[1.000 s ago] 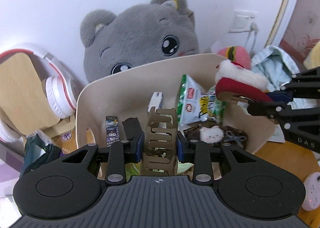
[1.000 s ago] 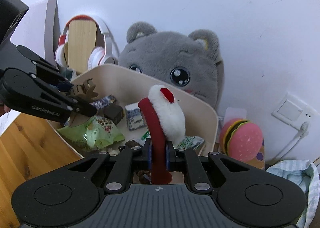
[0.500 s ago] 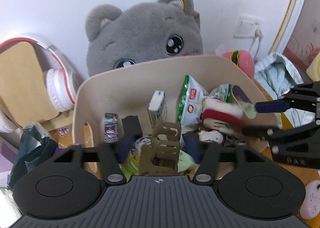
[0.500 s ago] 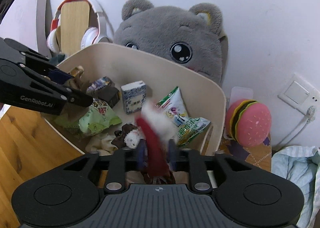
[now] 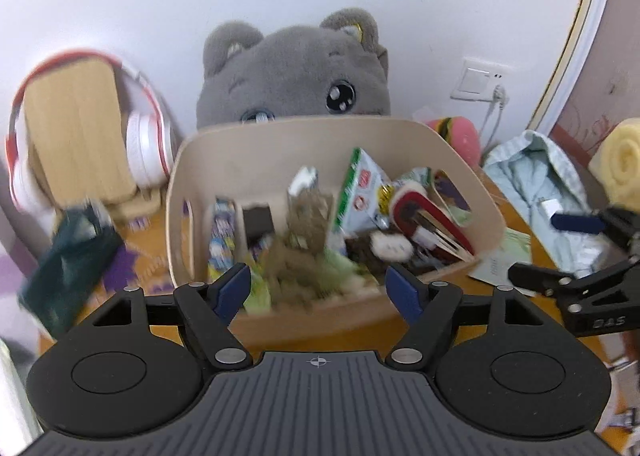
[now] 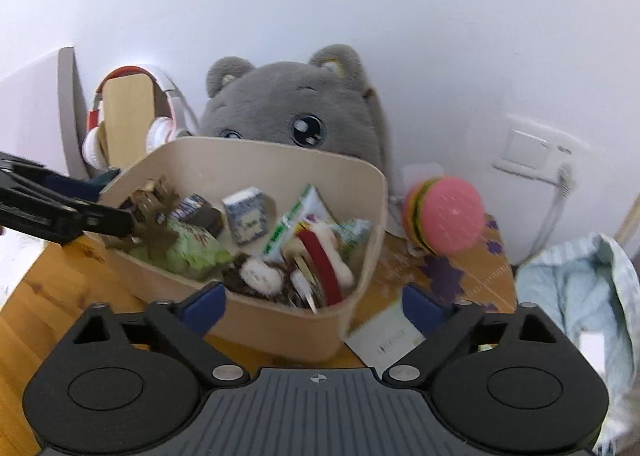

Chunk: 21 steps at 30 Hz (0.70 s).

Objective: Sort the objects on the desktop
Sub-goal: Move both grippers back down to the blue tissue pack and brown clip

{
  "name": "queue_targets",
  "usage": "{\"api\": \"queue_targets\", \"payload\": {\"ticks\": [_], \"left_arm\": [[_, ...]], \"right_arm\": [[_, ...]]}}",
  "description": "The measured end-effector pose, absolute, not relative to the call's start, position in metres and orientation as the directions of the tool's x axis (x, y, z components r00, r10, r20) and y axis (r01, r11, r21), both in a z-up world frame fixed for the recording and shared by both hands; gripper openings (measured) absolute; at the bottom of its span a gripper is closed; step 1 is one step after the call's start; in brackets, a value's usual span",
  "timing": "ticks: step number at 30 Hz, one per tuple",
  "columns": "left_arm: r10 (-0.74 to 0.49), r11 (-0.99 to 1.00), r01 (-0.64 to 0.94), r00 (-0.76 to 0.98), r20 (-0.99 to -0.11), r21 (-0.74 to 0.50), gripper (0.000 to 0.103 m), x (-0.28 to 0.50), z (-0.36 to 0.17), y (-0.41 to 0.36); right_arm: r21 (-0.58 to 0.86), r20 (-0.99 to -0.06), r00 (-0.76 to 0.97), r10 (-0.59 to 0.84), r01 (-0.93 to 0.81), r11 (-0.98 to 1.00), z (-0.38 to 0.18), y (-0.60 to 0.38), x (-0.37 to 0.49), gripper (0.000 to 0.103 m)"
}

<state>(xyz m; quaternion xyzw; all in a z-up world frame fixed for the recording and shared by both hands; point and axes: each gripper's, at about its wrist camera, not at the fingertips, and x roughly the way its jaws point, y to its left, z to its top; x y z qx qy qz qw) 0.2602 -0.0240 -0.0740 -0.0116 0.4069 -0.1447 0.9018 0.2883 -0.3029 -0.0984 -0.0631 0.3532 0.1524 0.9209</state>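
A beige bin [image 5: 400, 135] [image 6: 280, 320] on the wooden desk holds snack packets, small boxes and other bits. A brown antler headband [image 5: 308, 232] [image 6: 154, 223] lies in its left part. A red and white plush headband [image 5: 416, 207] [image 6: 320, 260] lies in its right part. My left gripper [image 5: 320, 288] is open and empty in front of the bin. My right gripper [image 6: 316, 306] is open and empty in front of the bin's right corner; it also shows at the right of the left wrist view [image 5: 560, 252].
A grey plush cat [image 5: 296, 71] [image 6: 296, 107] sits behind the bin. White and red headphones on a wooden stand [image 5: 80, 123] are at the left. A pink burger toy [image 6: 444, 215], a wall socket [image 6: 532, 151], a light blue cloth [image 5: 548, 183] and a paper card [image 6: 384, 340] are at the right.
Both grippers opened and let go of their headbands, which dropped into the bin. Both grippers then drew back from the bin.
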Motion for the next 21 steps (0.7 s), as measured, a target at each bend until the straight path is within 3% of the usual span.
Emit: {"api": "queue_targets", "payload": {"ticks": [21], "left_arm": [[-0.238,0.962,0.236,0.463,-0.854,-0.140,0.076,0.219,-0.169,-0.063]], "right_arm": [[0.019,-0.816,0.550,0.176,-0.279,0.960,-0.189,-0.277,0.284,0.098]]}}
